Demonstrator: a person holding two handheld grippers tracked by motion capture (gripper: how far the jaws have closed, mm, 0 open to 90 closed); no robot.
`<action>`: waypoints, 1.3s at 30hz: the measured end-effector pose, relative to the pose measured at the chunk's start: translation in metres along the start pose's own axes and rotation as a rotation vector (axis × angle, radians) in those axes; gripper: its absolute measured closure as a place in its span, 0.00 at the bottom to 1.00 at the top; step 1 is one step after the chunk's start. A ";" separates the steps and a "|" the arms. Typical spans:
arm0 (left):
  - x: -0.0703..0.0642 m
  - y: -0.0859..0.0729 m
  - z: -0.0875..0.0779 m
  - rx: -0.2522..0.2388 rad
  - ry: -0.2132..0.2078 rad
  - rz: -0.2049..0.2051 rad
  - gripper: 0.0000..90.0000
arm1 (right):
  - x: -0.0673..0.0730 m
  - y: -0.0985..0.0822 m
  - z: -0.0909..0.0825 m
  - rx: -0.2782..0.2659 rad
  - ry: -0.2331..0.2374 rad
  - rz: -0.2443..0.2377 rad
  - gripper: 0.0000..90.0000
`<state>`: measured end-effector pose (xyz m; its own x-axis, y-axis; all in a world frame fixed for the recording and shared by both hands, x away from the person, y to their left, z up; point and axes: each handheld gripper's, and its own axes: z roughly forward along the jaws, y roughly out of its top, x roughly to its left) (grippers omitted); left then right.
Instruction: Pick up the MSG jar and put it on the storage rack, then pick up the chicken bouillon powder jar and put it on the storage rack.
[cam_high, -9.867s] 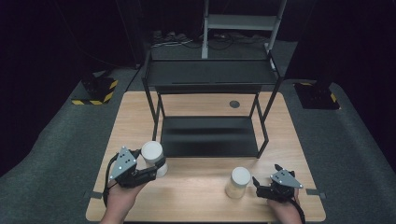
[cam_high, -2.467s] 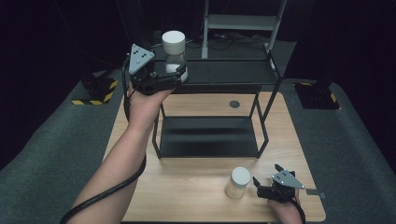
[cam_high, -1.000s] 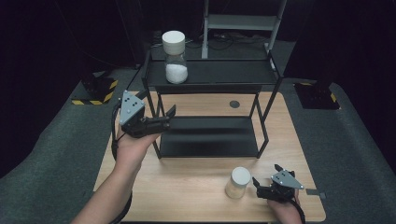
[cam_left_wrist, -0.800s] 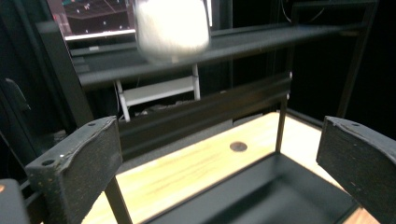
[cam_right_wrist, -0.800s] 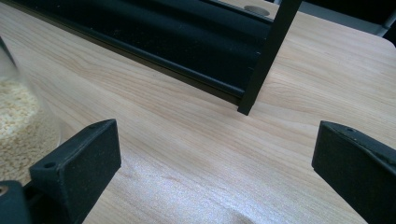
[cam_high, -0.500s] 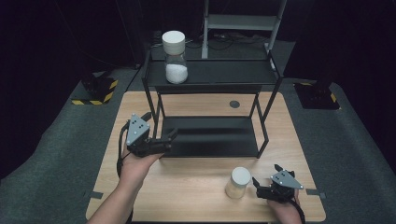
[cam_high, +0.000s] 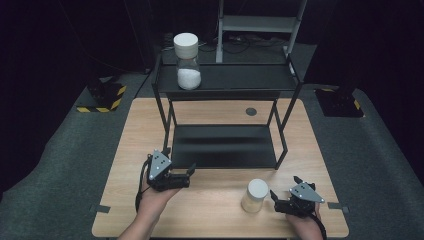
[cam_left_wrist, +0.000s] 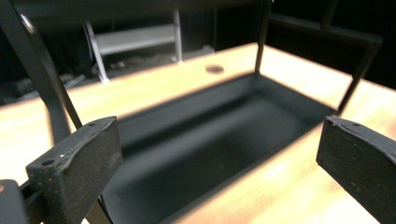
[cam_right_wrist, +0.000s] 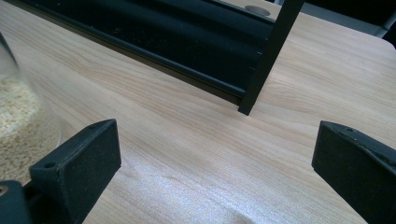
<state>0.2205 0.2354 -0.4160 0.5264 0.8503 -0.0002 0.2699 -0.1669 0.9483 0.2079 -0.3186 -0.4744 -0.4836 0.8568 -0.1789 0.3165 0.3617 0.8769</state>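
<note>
My left gripper (cam_high: 189, 172) sits low over the wooden table (cam_high: 135, 150), jaws spread wide with nothing between them. Just ahead of it lies the bottom shelf (cam_left_wrist: 219, 135) of the black rack (cam_high: 225, 80); up on the rack's top level, far beyond the jaws, stands the jar with white grains (cam_high: 188, 61). My right gripper (cam_high: 273, 195) rests near the table's front edge, jaws also wide apart and empty. Just beside its left jaw stands the second jar (cam_high: 255, 196), holding pale grains, apart from the pads.
</note>
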 end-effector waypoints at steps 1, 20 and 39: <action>-0.002 -0.010 0.001 0.019 -0.002 0.004 0.00 | 0.000 0.000 0.000 0.000 0.000 -0.002 0.00; -0.014 -0.050 0.021 0.220 0.004 0.154 0.00 | 0.003 0.001 0.000 0.007 -0.016 -0.004 0.00; -0.024 -0.042 0.028 0.283 0.005 0.235 0.01 | -0.001 -0.003 -0.005 -0.031 -0.003 0.031 0.00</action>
<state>0.2188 0.2079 -0.4645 0.5968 0.7747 0.2091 0.3550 -0.4886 0.7970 0.2030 -0.3229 -0.4746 -0.4713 0.8687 -0.1523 0.3061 0.3231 0.8955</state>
